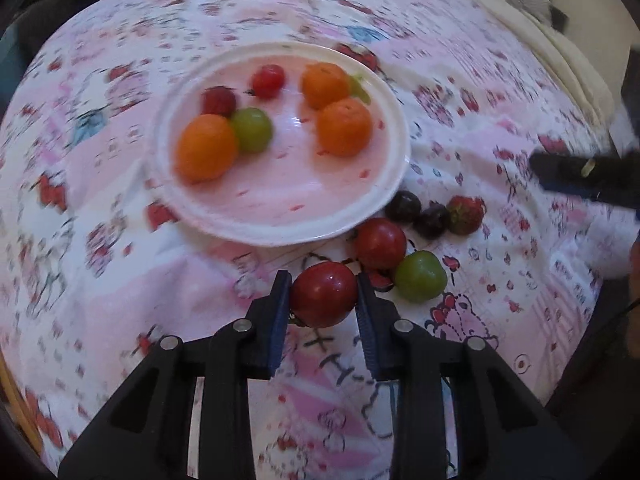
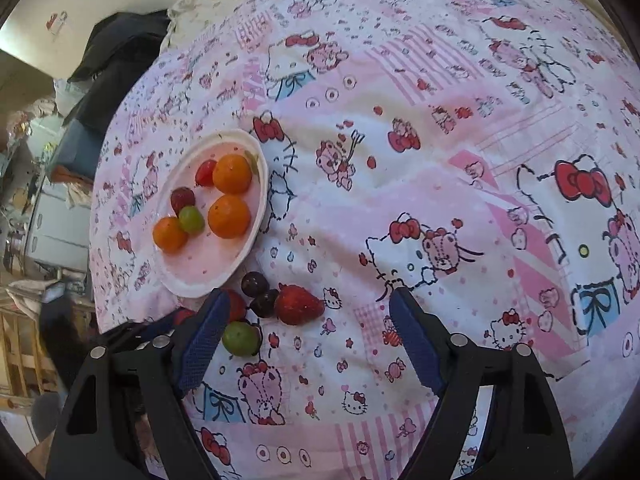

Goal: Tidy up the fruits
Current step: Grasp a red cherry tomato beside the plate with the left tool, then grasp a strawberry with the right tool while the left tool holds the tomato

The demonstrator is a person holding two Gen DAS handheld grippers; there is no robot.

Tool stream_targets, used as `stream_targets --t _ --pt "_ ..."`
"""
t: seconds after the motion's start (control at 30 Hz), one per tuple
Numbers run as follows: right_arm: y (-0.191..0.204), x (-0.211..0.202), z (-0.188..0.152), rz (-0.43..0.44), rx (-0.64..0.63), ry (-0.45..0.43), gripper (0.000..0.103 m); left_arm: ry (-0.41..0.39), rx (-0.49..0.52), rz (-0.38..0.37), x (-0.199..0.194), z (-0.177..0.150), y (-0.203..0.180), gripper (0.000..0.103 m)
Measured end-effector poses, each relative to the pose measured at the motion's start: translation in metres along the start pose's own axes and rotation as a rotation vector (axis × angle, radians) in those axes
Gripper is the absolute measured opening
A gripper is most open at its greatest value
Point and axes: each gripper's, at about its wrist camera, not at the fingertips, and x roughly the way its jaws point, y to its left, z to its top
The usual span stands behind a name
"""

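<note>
Pads of the left gripper (image 1: pixel 323 294) clamp a red plum (image 1: pixel 323 294) just off the plate's (image 1: pixel 400 168) near rim, beside another plum (image 1: pixel 380 243) and a green fruit (image 1: pixel 421 276).

Right gripper (image 2: pixel 306 308) hangs with jaws apart over the cloth (image 2: pixel 400 200); strawberry (image 2: pixel 298 305) and grapes (image 2: pixel 260 292) lie by the plate's (image 2: pixel 260 200) near rim.

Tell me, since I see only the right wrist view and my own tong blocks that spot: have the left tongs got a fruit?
Observer: Yes. The left tongs are shut on a glossy round red fruit.
Operator: Is any other red one loose nearby?
Observer: One. A second round red fruit lies free between the held one and the white plastic plate.
Operator: What is next to it?
Observer: A round green fruit lies right beside it on the pink patterned cloth.
</note>
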Motion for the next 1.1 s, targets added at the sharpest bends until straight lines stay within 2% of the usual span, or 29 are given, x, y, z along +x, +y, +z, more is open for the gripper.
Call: stream_targets --t 0.03,0.1,0.17,0.23,0.33,0.43,0.53,0.63,0.8,0.9,1.0,1.1 --pt "0.002 0.003 0.0 -0.012 -0.018 0.01 0.073 -0.004 -0.028 0.006 -0.005 -0.001 0.004 0.027" --pt "0.011 0.013 -0.001 -0.059 -0.088 0.043 0.07 -0.012 -0.073 0.012 -0.015 -0.004 0.01 0.027" --pt "0.027 0.024 -0.006 -0.165 -0.239 0.082 0.07 -0.024 -0.099 0.018 -0.024 -0.005 0.016 0.027" --pt "0.047 0.034 -0.014 -0.227 -0.407 0.101 0.07 -0.033 -0.128 0.014 -0.032 -0.006 0.023 0.027" --pt "0.065 0.046 -0.024 -0.215 -0.57 0.159 0.068 -0.042 -0.149 0.007 -0.037 -0.004 0.028 0.027" --pt "0.074 0.058 -0.028 -0.243 -0.681 0.185 0.063 -0.052 -0.158 -0.006 -0.041 -0.001 0.028 0.027" --pt "0.073 0.067 -0.025 -0.217 -0.699 0.22 0.055 -0.062 -0.163 -0.016 -0.044 0.004 0.027 0.027" --pt "0.07 0.077 -0.022 -0.214 -0.696 0.244 0.052 -0.067 -0.162 -0.011 -0.045 0.008 0.028 0.028" --pt "0.073 0.083 -0.022 -0.211 -0.711 0.229 0.05 -0.067 -0.177 0.003 -0.042 0.011 0.033 0.028" --pt "0.078 0.088 -0.022 -0.213 -0.737 0.226 0.044 -0.065 -0.19 0.006 -0.041 0.011 0.037 0.028" --pt "0.077 0.089 -0.023 -0.215 -0.727 0.221 0.031 -0.066 -0.19 0.01 -0.04 0.011 0.037 0.028" --pt "0.074 0.086 -0.018 -0.192 -0.699 0.219 0.03 -0.074 -0.187 0.02 -0.042 0.012 0.038 0.028"
